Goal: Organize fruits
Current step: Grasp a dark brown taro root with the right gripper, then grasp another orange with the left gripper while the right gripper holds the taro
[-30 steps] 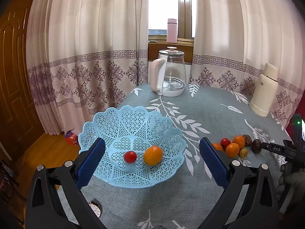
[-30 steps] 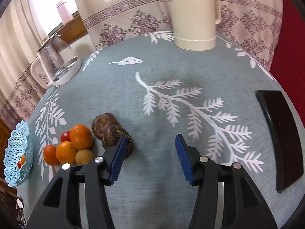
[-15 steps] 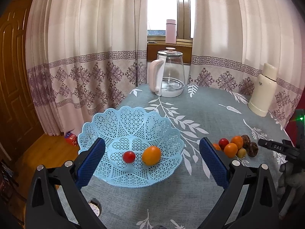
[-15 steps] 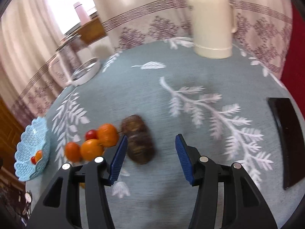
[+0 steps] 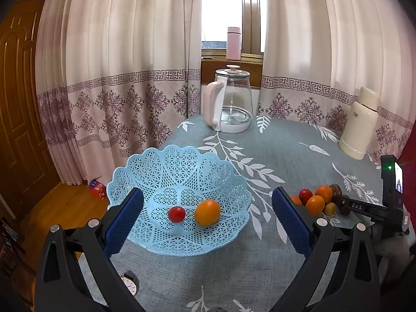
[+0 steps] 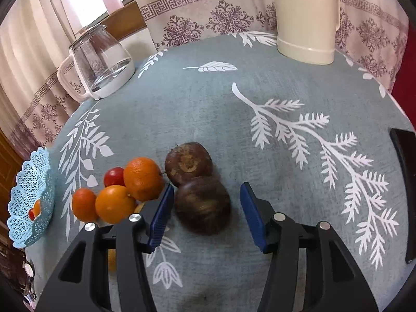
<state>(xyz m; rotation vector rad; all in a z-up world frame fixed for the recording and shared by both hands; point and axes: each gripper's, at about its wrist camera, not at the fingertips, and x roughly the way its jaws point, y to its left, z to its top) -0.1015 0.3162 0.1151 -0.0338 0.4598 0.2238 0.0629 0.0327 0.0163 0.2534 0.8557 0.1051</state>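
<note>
**Right jaws straddle the nearer brown fruit; basket waits under the left**

The right gripper [image 6: 206,214] hangs over the fruit pile with its jaws spread wide, holding nothing. Between the two blue pads lies the nearer brown fruit [image 6: 202,205], closer to the left pad than to the right one; I cannot tell whether it touches that pad. It is roundish, with no clear long axis, so the closing line matters little. Just beyond the jaws, touching this fruit, sits a second brown fruit [image 6: 188,163] with its stem scar turned up.

Outside the left pad, close against it, lie the oranges [image 6: 141,178], a small red fruit [image 6: 114,176] behind them, and a yellowish fruit mostly hidden by the finger. This crowd is the obstruction: in my judgement a closing left pad has little room, and could nudge the nearest orange or roll the rear brown fruit away.

The left gripper [image 5: 206,219] is likewise spread and empty, looking down on the pale blue basket [image 5: 145,166], which lies between and beyond its jaws and holds a red fruit [image 5: 176,213] and an orange fruit [image 5: 207,212]. The pile is off beyond its right pad, so the right hand is clearly the nearer one for the pick.

Farther beyond both sets of jaws stand a glass kettle [image 5: 230,101] and a cream flask [image 5: 360,124]; neither blocks the path to the basket.
</note>
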